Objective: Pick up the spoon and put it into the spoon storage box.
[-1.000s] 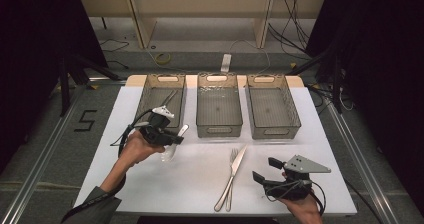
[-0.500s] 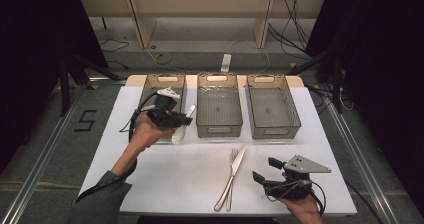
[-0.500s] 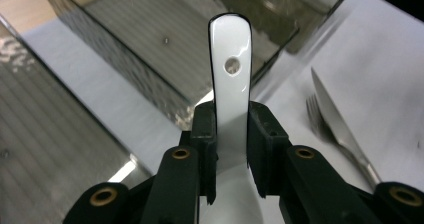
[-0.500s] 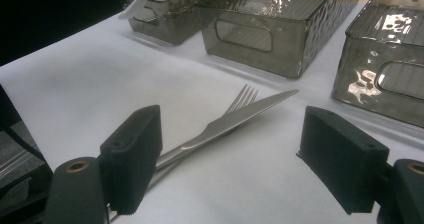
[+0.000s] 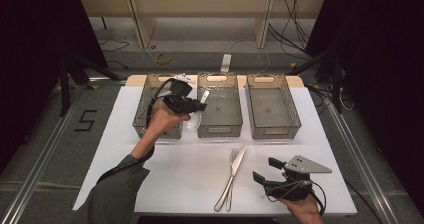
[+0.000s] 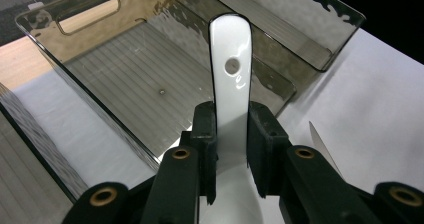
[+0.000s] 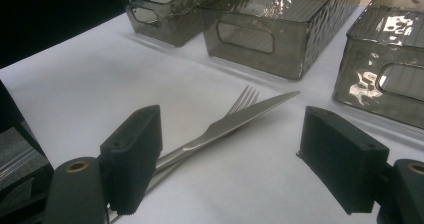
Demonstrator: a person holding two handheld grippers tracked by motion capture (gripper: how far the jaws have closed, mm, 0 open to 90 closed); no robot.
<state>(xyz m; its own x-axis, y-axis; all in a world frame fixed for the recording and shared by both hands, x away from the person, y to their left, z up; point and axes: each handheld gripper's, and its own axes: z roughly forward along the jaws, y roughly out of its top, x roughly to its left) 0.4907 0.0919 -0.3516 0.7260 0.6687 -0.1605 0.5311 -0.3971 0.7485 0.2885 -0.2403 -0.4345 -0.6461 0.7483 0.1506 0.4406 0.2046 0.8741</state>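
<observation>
One spoon [image 6: 230, 84] was pinched by its handle in the left gripper [image 5: 192, 105], held above the gap between the left bin [image 5: 145, 126] and middle bin [image 5: 220, 129]; judged step: carrying it to a bin, next move needs centring over one tray, lowering, then releasing. Right gripper [image 5: 265, 170] sat spread and empty near the fork [image 5: 227, 181] and knife [image 5: 238, 163]. Versus a second earlier, the left hand had moved up from the table edge toward the bins, right unchanged

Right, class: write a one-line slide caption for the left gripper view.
Left tongs clamp a white spoon above the smoky plastic bins.
</observation>
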